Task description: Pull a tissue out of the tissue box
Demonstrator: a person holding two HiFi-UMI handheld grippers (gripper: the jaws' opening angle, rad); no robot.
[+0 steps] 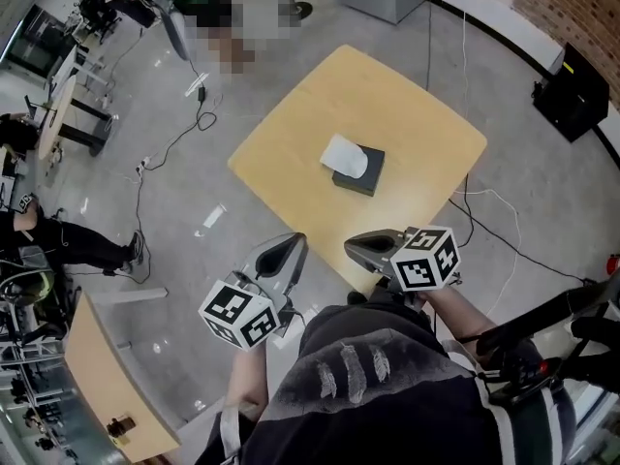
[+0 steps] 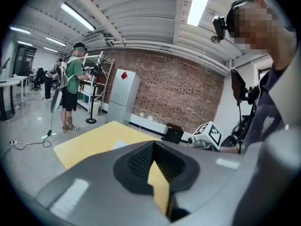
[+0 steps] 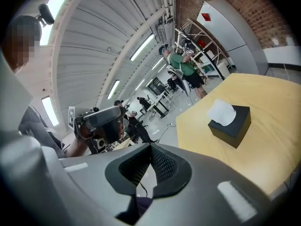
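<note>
A black tissue box [image 1: 360,172] stands near the middle of the yellow wooden table [image 1: 291,134], with a white tissue [image 1: 344,155] sticking out of its top. Both grippers hang short of the table's near edge, above the floor. My left gripper [image 1: 283,253] is shut and holds nothing. My right gripper [image 1: 366,248] is also shut and holds nothing. The right gripper view shows the box [image 3: 231,125] and tissue [image 3: 221,112] ahead to the right, well beyond my right gripper [image 3: 151,147]. In the left gripper view my left gripper [image 2: 153,146] points at the table [image 2: 94,142].
Cables [image 1: 184,139] run across the grey floor left of the table. A black case [image 1: 573,90] sits on the floor at the far right. Another wooden table [image 1: 107,386] stands at the lower left. A person in green [image 2: 73,91] stands by a silver cabinet [image 2: 123,97].
</note>
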